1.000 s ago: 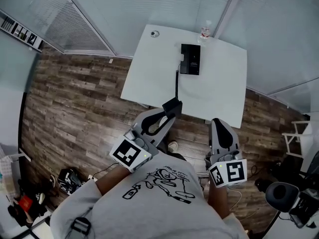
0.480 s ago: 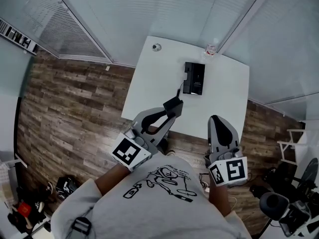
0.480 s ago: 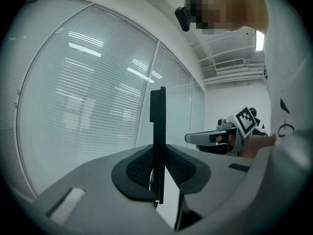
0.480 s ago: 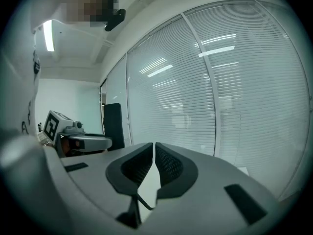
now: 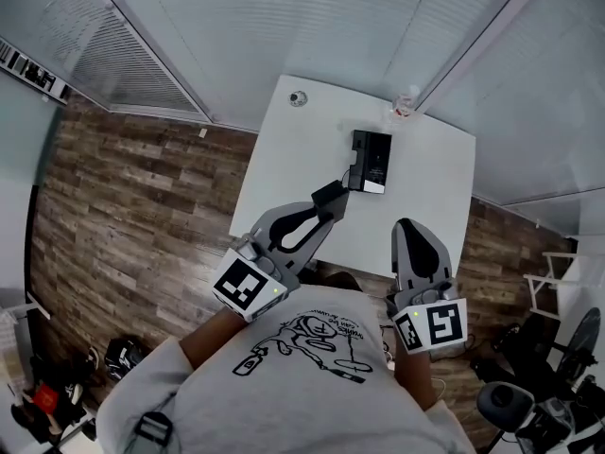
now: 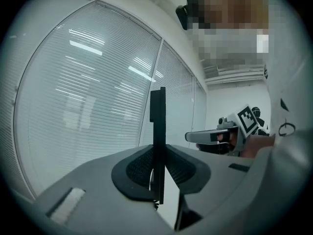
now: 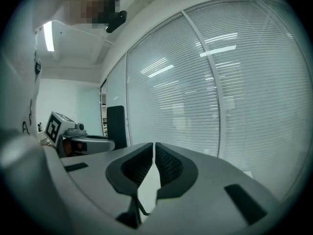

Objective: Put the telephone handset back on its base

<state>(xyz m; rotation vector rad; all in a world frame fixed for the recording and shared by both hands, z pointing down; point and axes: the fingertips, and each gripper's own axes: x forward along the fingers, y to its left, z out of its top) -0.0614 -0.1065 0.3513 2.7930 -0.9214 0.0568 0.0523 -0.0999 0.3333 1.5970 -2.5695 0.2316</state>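
Handset [image 5: 330, 195], clamped by the left gripper [image 5: 321, 212], has neared the base [image 5: 371, 159].

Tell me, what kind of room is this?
Probably an office or small meeting room: walls hung with slatted blinds, a white table bearing a telephone base, and a wood-plank floor.

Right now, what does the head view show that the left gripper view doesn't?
Head view only: the telephone base and a bottle on the white table. Left gripper view only: ribbed pads clamped on the handset, seen edge-on. Both: the handset, the right gripper, the window blinds.
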